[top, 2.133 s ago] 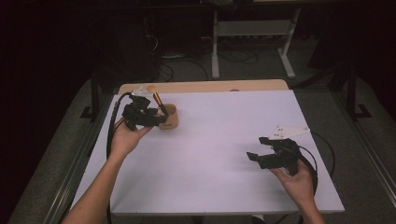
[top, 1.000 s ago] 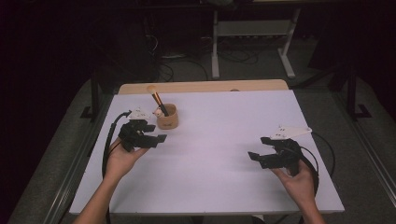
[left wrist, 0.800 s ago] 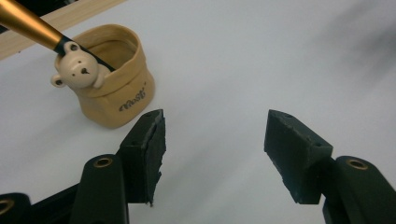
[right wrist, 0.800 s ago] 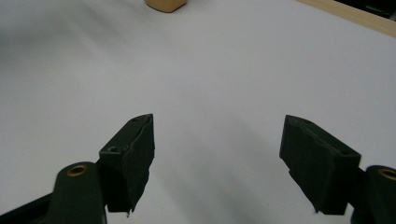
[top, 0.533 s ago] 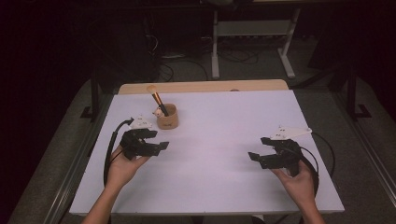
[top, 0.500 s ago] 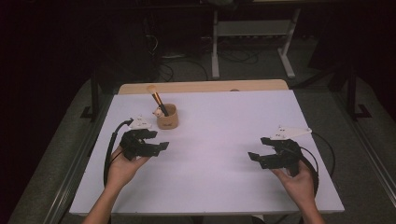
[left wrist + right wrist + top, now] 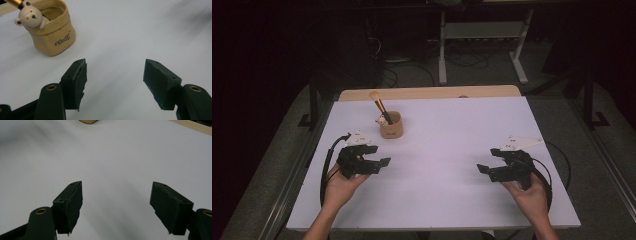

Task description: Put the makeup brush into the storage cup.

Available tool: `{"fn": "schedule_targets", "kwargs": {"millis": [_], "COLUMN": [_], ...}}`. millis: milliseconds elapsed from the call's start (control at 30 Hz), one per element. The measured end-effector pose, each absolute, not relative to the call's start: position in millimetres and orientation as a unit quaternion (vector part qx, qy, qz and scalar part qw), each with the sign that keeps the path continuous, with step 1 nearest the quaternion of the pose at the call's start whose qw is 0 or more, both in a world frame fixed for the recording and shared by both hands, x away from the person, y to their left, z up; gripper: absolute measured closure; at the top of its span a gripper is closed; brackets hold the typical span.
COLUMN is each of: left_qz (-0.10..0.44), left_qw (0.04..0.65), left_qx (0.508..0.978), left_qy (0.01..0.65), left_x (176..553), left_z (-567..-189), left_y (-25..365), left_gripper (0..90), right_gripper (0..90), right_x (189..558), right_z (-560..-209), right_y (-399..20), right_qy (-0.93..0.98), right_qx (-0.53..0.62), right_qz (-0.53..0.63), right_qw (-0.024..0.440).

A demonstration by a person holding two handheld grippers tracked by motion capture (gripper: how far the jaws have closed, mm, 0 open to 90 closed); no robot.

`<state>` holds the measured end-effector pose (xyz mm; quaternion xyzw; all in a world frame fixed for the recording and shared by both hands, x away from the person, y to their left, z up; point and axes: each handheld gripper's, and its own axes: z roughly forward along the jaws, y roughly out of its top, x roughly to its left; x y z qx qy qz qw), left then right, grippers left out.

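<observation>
A tan cup (image 7: 391, 126) with a small bear figure on its rim stands at the back left of the white table (image 7: 447, 140). A makeup brush (image 7: 379, 104) with a gold handle leans in it. In the left gripper view the cup (image 7: 51, 32) lies ahead and to the left of the jaws. My left gripper (image 7: 381, 163) is open and holds nothing, a short way in front of the cup. At the table's right, my right gripper (image 7: 484, 167) is open with nothing between its fingers (image 7: 70, 202).
A bare wooden strip (image 7: 427, 93) runs along the table's far edge. Behind it are a white stand (image 7: 482, 35) and cables on the dark floor. Black cables loop beside each gripper.
My left gripper has drawn back from the cup toward the front of the table, leaving the brush in the cup. The right gripper has stayed put.
</observation>
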<state>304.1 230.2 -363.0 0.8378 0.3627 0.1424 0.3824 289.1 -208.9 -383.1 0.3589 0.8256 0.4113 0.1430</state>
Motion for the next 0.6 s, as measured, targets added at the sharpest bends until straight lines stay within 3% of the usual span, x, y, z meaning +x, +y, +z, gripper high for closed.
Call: {"fn": "schedule_targets", "kwargs": {"millis": [600], "left_qz": [0.152], "left_qw": [0.389], "left_qx": [0.833], "left_qy": [0.364], "left_x": [285.6], "left_z": [-378.1], "left_y": [238.8], "left_gripper": [33.5], "right_gripper": [25.1], "right_x": [288.3], "right_z": [-384.2], "right_y": [-207.0], "right_qy": [0.827], "right_qx": [0.358], "right_qz": [0.41], "right_qw": [0.143]}}
